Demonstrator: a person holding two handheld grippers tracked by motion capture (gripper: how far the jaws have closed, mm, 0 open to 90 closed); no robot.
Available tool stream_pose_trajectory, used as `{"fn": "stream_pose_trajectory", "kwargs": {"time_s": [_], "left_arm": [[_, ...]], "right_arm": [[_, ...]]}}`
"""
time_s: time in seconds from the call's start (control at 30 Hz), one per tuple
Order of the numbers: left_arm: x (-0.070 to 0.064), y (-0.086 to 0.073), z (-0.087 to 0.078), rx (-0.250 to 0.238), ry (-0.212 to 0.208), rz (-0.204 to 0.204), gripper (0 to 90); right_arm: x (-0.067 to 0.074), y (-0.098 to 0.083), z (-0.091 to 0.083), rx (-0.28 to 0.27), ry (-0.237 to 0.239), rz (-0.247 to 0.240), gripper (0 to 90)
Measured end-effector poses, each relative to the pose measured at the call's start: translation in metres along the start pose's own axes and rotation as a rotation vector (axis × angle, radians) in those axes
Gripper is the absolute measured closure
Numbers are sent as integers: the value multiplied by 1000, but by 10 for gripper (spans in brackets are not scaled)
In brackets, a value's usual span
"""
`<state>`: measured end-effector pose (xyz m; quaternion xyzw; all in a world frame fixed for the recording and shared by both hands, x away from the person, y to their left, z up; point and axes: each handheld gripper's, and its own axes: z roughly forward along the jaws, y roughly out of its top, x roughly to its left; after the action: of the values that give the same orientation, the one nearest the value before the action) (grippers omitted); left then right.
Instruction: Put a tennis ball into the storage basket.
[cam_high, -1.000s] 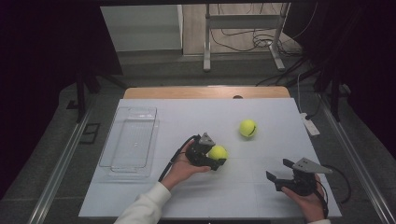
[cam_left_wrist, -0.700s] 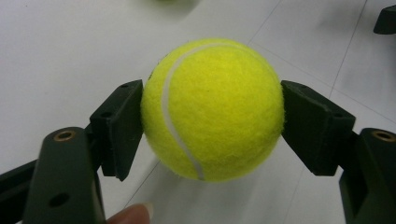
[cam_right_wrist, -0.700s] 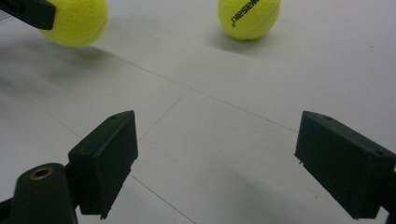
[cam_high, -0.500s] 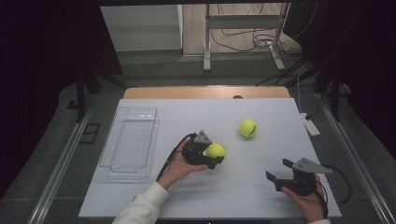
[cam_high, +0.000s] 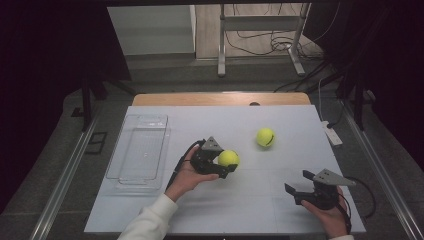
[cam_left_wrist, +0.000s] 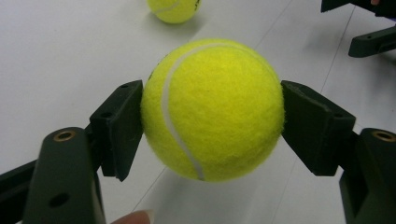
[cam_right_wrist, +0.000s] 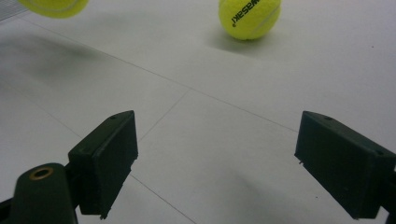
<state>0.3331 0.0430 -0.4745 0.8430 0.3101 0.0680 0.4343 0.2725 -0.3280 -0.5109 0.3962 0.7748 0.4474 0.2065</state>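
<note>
Nearest the camera in the high view, the person's right hand (cam_high: 331, 217) is resting low at the near right corner of the white table (cam_high: 280, 200), palm under the right gripper (cam_high: 296, 190). Its body is lying roughly level, jaws pointing leftward across the table. In the right gripper view its two black jaws are standing wide apart, with bare table between them and nothing held.

Further in, a white sleeve (cam_high: 150, 222) is coming up from the near edge, the forearm angling up and to the right. The left hand (cam_high: 187, 172) is cupping the left gripper (cam_high: 229, 161) from below and behind, pointing it rightward. That gripper is clamping a yellow tennis ball (cam_left_wrist: 212, 109): in the left gripper view both pads are pressing on the ball's opposite sides, and the ball's shadow is falling on the table below it, so it is being carried clear of the surface. A fingertip (cam_left_wrist: 133, 217) is showing at the bottom edge.

Beyond, a second tennis ball (cam_high: 265, 137) is lying on the table, apart from both grippers. A clear plastic tray (cam_high: 142, 150) is sitting at the left of the table, beside the left hand.
</note>
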Motion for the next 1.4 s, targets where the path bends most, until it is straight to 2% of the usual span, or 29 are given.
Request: {"fn": "stream_pose_trajectory", "kwargs": {"time_s": [0.73,1.4], "left_arm": [[0,9,-27,-81,10,19,267],[5,12,-46,-129,42,5,266]], "right_arm": [[0,0,-1,-1,-5,0,130],[0,0,0,1,-8,-2,131]]}}
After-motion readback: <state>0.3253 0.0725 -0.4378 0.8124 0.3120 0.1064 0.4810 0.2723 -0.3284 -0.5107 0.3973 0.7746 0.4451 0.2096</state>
